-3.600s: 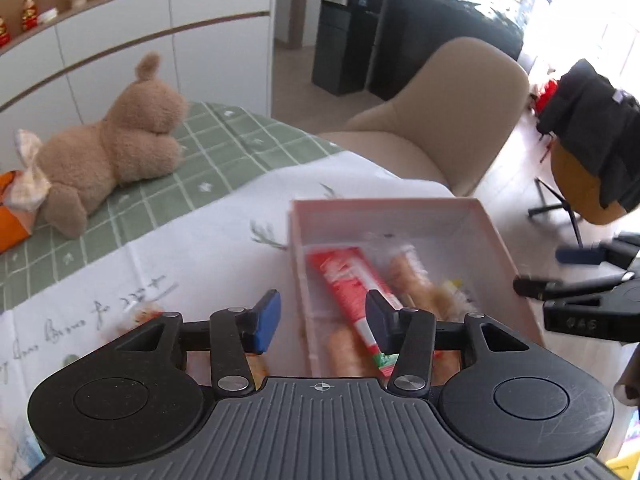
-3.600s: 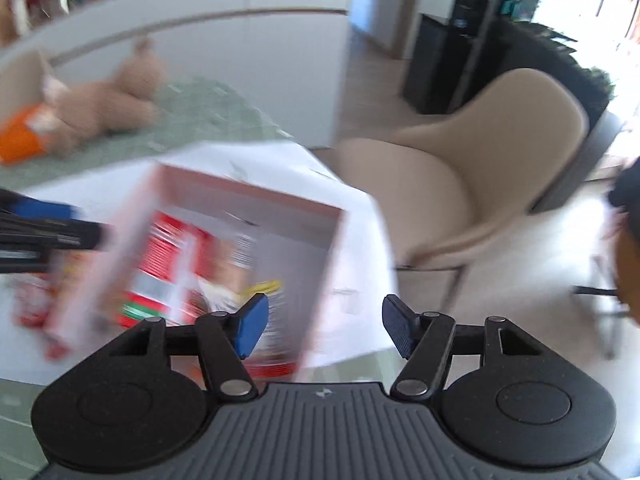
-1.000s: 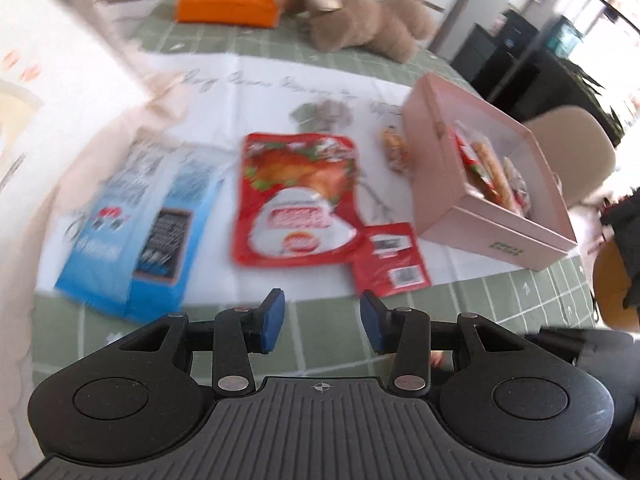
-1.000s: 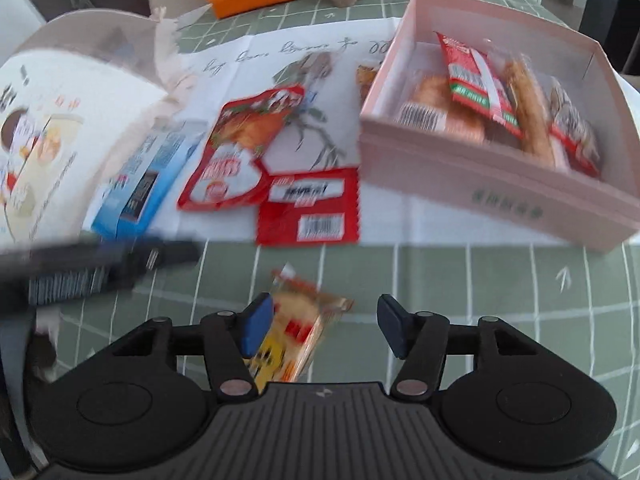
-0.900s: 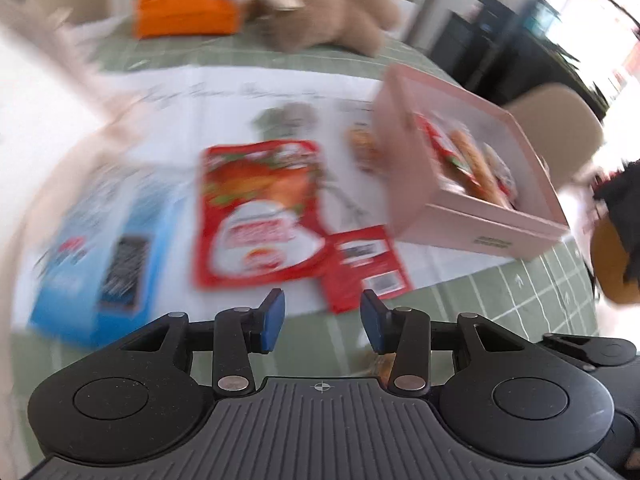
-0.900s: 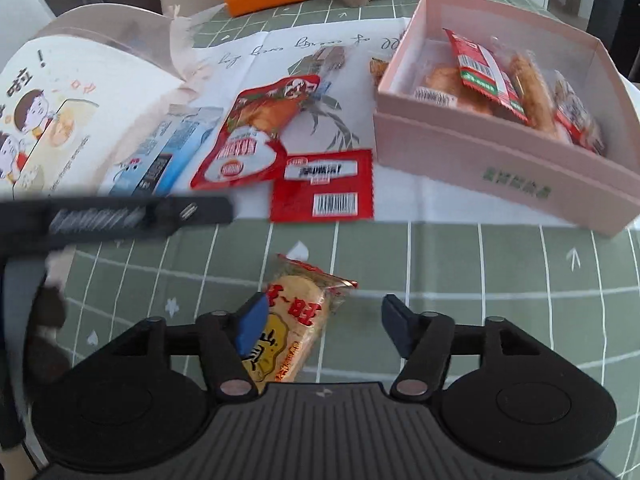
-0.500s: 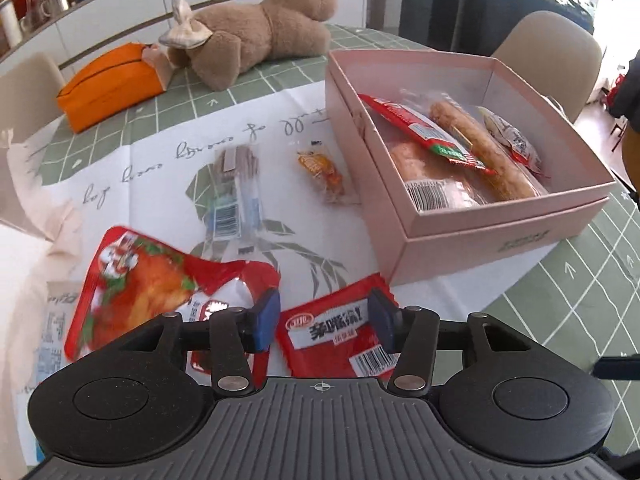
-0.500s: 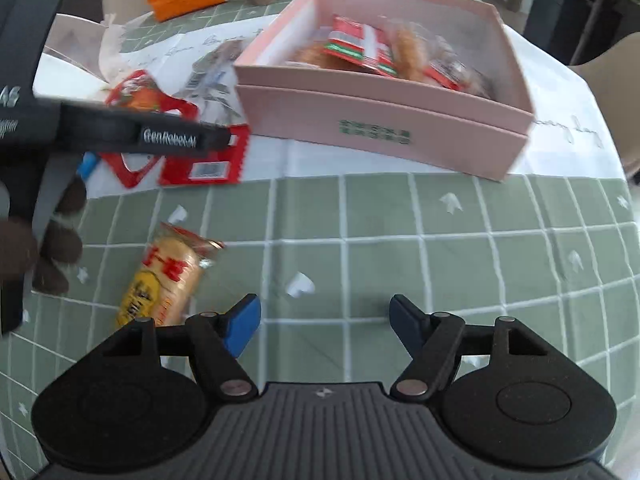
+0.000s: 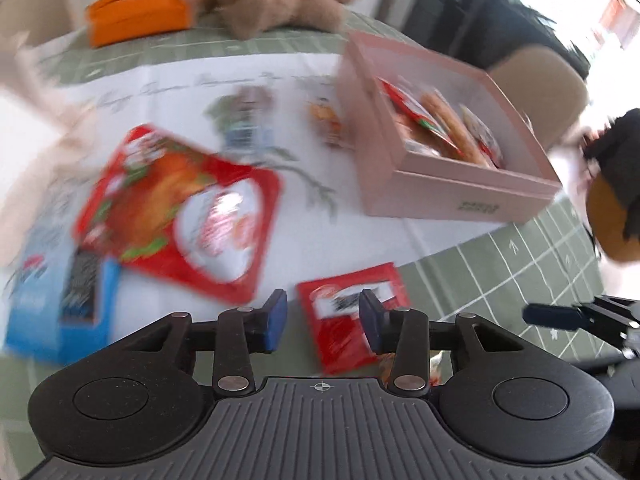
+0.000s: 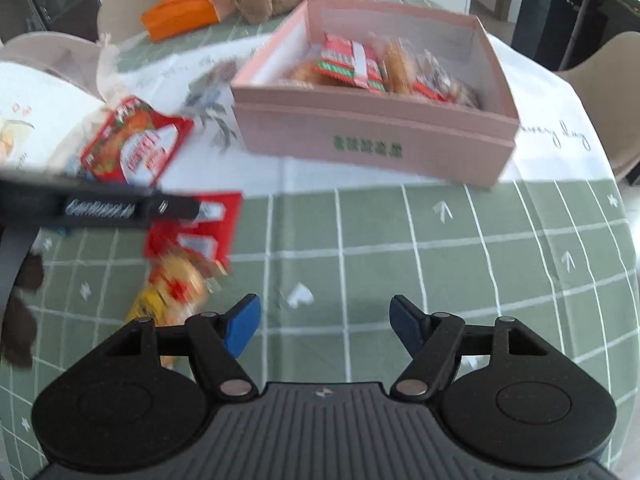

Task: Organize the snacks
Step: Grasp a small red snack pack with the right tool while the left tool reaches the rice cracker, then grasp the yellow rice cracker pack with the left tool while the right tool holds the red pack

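Since approx. half a sec. ago, L tool (image 9: 323, 316) has swung left and its jaws are closing, nothing gripped yet, w/ small red packet (image 9: 352, 320) flat on counter (image 9: 500, 264) directly ahead between them; R tool (image 10: 325, 326) wide, empty, farther off; pink box (image 9: 460, 192) beyond-right.

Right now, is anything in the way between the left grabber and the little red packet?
No, nothing visible. The left gripper hangs just above the small red packet, its jaws closing with the packet showing in the gap. No pad presses on it yet.
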Demonstrator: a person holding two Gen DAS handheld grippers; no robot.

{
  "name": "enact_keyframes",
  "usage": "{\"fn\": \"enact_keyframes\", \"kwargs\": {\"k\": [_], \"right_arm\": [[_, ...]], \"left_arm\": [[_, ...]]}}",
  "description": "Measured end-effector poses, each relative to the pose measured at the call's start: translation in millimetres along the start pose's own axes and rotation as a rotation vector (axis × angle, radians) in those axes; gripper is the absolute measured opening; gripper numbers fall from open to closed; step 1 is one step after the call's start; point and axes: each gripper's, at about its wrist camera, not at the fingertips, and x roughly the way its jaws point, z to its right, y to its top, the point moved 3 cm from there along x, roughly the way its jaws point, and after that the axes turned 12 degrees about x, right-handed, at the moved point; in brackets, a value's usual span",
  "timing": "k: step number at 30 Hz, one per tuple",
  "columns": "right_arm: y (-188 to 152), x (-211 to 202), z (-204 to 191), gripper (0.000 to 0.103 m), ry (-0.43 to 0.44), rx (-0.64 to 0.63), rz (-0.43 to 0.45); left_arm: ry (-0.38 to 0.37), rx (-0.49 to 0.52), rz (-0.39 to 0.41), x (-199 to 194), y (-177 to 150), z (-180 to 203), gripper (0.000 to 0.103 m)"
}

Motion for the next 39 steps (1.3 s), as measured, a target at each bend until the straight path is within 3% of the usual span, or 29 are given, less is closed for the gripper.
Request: {"fn": "enact_keyframes", "kwargs": {"k": [4,10,15,18,19,21,28,34,39], "right_arm": [[15,12,-15,0.072,0.039,-0.007,0.001],[30,39,-54,0.074,0.068,-0.061,-0.017],[28,54,-93,0.085,0.047,-0.163,-0.027],[22,57,-104,0.084,-0.014,-0.223,-0.026],[20,56,-104,0.079,-0.008,-0.231,-0.027],[22,51,-97,0.069,-0.015,-0.224,-0.036],[33,36,-29,0.068,-0.099,-0.098,-0.028],[24,18,22,0.071,-0.126,-0.012,-0.009],[4,4,47,0.074,-0.142,0.032,0.031]], "left_arm": [[0.056,-0.064,-0.006,-24,-23,-18,0.044],[0.064,-0.188,-0.004,-49,-57,-43,0.044],[0.022,-0.157,-0.006,-57,-69,-33,0.044],[0.002,-0.132,-0.012,-56,-73,-23,0.044],[-0.004,-0.126,-0.014,-55,-74,-20,0.044],[-0.025,-0.105,-0.017,-52,-74,-11,0.044],[-0.098,0.029,-0.019,-40,-58,34,0.044],[-0.067,0.172,-0.054,-21,-49,68,0.05],[-0.034,0.192,-0.064,-9,-47,76,0.048]]}}
